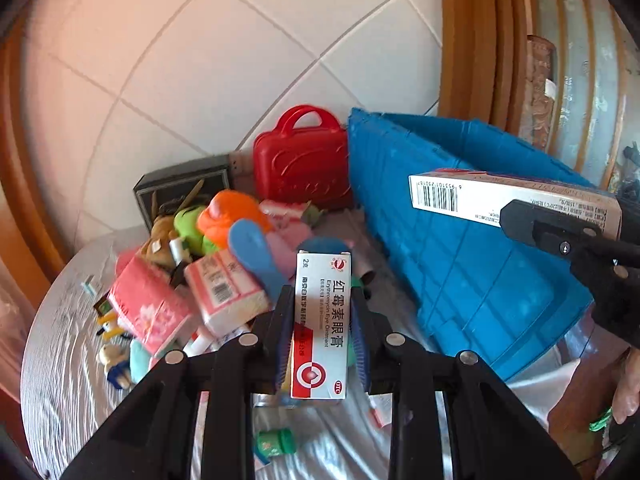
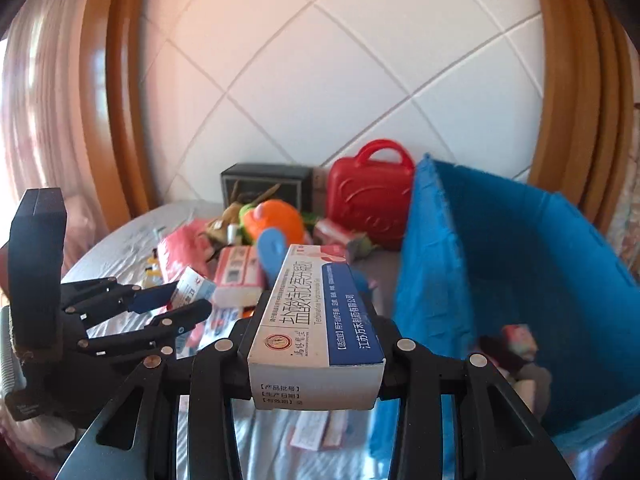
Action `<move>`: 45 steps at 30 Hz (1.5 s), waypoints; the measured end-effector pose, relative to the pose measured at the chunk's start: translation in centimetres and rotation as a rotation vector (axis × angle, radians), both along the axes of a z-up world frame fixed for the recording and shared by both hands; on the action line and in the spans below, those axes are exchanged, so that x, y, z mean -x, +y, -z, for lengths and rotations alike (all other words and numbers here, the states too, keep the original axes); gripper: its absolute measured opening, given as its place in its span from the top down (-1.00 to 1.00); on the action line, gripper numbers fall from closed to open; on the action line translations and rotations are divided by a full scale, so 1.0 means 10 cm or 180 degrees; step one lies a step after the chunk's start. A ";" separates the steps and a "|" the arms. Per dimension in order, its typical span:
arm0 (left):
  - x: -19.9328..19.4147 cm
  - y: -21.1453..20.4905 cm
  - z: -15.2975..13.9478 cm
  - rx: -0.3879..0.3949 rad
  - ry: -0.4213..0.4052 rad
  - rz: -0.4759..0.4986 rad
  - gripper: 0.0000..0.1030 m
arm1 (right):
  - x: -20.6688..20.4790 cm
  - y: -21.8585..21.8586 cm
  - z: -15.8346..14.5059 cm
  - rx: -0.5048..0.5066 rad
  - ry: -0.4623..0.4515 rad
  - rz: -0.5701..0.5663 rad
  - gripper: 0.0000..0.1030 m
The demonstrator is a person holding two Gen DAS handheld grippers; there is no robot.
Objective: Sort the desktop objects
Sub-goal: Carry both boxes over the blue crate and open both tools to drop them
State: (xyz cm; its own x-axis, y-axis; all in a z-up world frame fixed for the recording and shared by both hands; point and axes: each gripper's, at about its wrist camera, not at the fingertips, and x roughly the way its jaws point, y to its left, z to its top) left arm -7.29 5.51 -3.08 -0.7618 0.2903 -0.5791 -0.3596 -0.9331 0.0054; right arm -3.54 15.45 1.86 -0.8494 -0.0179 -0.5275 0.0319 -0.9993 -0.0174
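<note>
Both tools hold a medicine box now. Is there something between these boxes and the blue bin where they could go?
Nothing visible blocks the way. The right tool holds its white and blue box beside the open blue bin, and the left tool holds the eye ointment box above the clutter, with open air towards the bin.

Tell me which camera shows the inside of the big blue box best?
The right wrist view. It looks past the wall of the blue box and down to a few things lying at the bottom. The left wrist view shows the same box mostly as ribbed blue walls, with nothing visible in it.
</note>
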 end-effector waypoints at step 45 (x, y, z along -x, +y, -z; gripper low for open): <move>0.07 2.43 -0.42 -0.0044 -0.0037 0.0600 -0.44 | -0.68 2.72 0.00 -0.0268 0.0098 0.1611 -0.99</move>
